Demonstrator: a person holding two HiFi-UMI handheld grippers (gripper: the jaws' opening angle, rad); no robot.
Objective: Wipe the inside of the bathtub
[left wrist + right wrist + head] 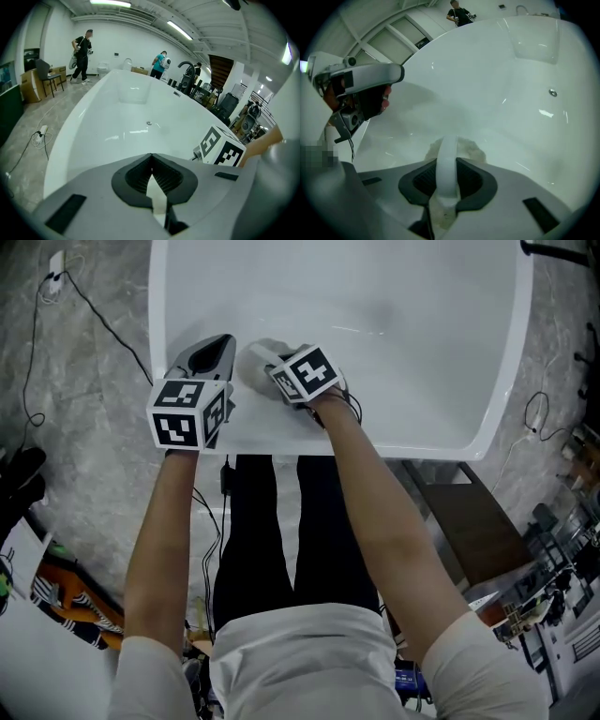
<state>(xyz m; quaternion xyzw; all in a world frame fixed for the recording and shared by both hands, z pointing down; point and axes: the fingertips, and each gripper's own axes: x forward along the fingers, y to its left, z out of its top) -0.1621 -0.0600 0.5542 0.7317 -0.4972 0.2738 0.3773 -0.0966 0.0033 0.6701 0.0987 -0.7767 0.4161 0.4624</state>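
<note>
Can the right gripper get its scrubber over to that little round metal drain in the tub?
Probably yes. The right gripper, jaws shut on the white-handled scrubber, is inside the white bathtub, and only bare tub surface lies between it and the small metal drain. Leaning forward may be needed.

I see the grey floor [89, 456] carrying the white bathtub [422, 296] at twelve o'clock. A black cable [103, 317] lies on it at ten o'clock.
</note>
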